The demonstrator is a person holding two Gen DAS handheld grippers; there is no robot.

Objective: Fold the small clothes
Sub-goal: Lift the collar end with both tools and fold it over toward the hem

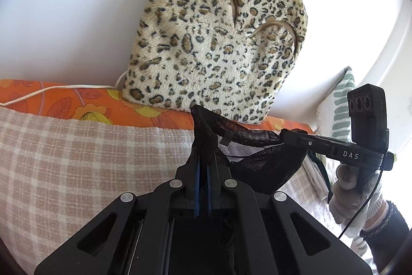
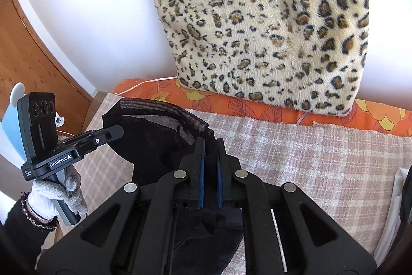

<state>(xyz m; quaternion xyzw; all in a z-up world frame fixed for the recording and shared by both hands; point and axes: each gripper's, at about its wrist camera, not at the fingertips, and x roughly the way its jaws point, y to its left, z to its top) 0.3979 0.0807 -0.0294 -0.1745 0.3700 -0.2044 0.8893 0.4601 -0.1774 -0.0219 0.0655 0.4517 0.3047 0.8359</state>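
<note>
Clearly sheer, the black mesh garment (image 1: pixel 257 166) sags (waistband (image 2: pixel 159 107) uppermost) between both grippers.

A black mesh garment (image 2: pixel 154 143) is hanging between two black tools with blue pads (image 1: pixel 197 179). At twelve o'clock a cream cushion (image 1: pixel 219 38) is showing tan-and-black leopard spots. Pink-and-white checks are covering the blanket (image 1: pixel 77 159), an orange sheet (image 1: pixel 77 99) is showing yellow flowers, and grey-white gloves (image 2: pixel 51 195) are covering the hands.

Black mesh garment (image 1: pixel 257 166) with brown sheer waistband, lifted off the checked blanket (image 1: pixel 77 159), stretched taut, waistband open, sagging below.
</note>
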